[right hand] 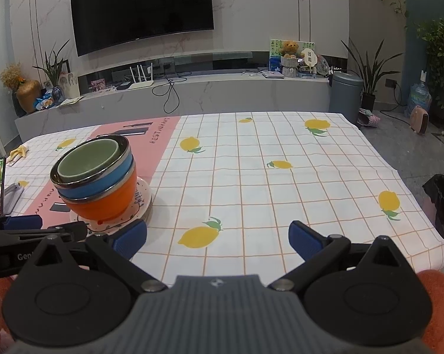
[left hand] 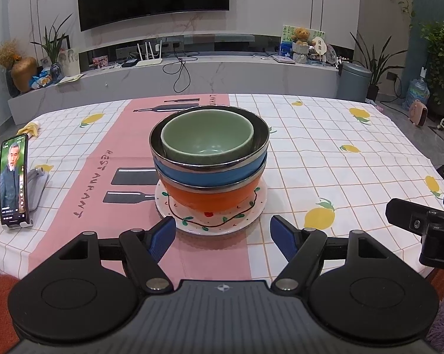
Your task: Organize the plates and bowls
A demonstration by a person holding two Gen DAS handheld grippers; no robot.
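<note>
we see the left gripper [left hand: 223,233] spread wide, empty, just short of the plate [left hand: 222,225]. right gripper [right hand: 217,237] also wide, empty, over bare tablecloth [right hand: 281,191]. plate carries orange bowl [left hand: 207,199], blue bowl [left hand: 210,175], green bowl [left hand: 207,138], nested. only left view shows the phone [left hand: 14,181] fully; right view clips it.

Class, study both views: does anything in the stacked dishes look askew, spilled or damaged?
Slightly askew: the green bowl sits off-centre in the blue bowl, towards one side. The orange bowl rests on the patterned plate. No spills or damage show.
</note>
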